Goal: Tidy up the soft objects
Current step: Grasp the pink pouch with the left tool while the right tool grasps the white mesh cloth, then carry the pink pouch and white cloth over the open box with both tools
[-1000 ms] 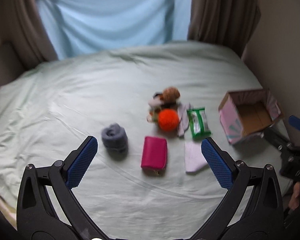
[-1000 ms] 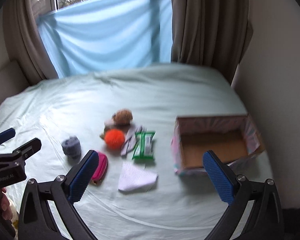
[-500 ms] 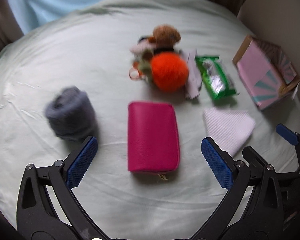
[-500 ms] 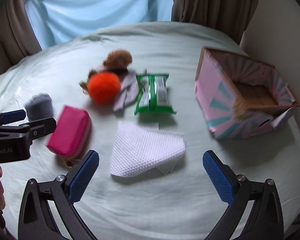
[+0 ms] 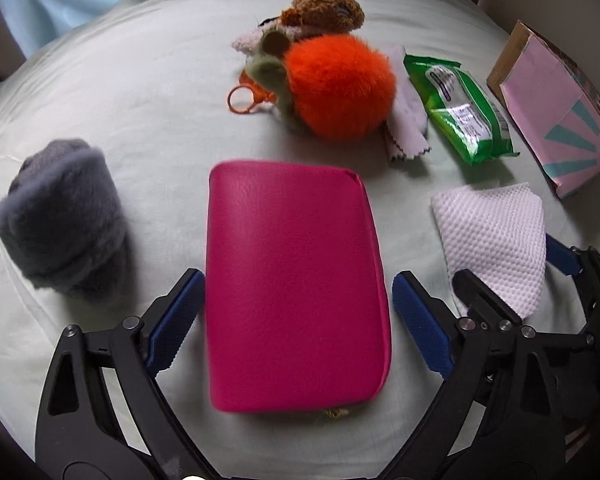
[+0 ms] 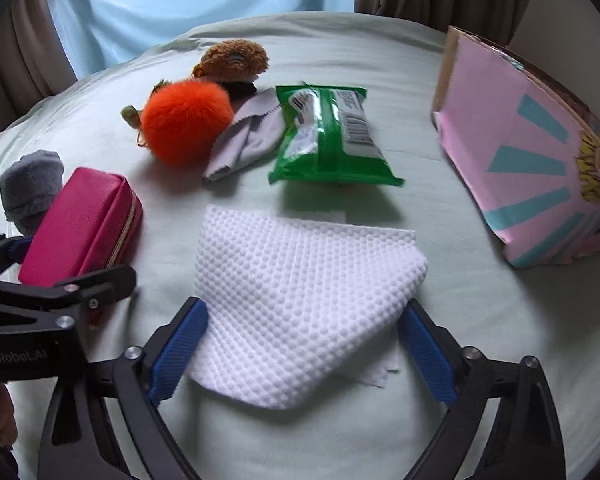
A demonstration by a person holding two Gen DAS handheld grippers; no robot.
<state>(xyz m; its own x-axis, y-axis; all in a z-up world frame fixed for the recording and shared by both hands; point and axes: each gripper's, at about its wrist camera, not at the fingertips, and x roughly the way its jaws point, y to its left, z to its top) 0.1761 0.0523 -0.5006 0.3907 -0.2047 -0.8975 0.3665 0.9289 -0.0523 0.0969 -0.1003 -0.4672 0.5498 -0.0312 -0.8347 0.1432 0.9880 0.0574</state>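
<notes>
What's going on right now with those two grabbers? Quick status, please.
Left gripper closing around pink pouch. Right gripper closing around white cloth. Neither pinched yet. Box off to the side, nothing in the way.

A flat magenta leather zip pouch (image 5: pixel 296 284) lies on the pale green sheet, a rolled grey fleece bundle (image 5: pixel 60 216) to its left. A folded white dimpled cloth (image 6: pixel 300 300) lies to its right. Beyond sit a fluffy orange pom-pom (image 5: pixel 340 88), a brown plush toy (image 5: pixel 324 10), a lilac wiping cloth (image 6: pixel 248 140) and a green wipes packet (image 6: pixel 332 136).
</notes>
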